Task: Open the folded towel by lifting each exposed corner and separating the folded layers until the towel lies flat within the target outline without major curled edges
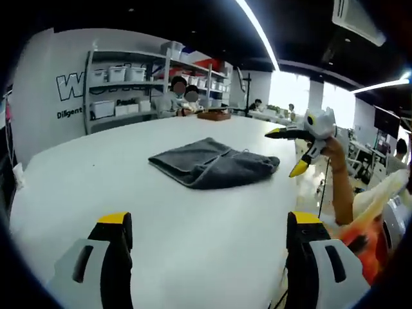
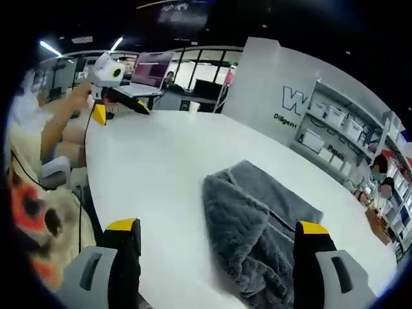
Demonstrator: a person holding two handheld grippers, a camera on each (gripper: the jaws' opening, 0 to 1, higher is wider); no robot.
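The grey towel (image 1: 215,163) lies folded and rumpled at the center of the left gripper view, on the white table (image 1: 96,187). The left gripper (image 1: 209,225) and right gripper (image 2: 219,235) hover with jaws spread wide, holding nothing, 2 yellow-tipped jaws at each frame's bottom.

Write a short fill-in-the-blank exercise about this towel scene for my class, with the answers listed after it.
1. The towel on the table is ____ in colour.
2. Both tongs, left and right, stand ____, holding nothing.
3. The tips of the tongs are coloured ____.
4. The towel is still ____, not spread flat.

Answers: grey; open; yellow; folded
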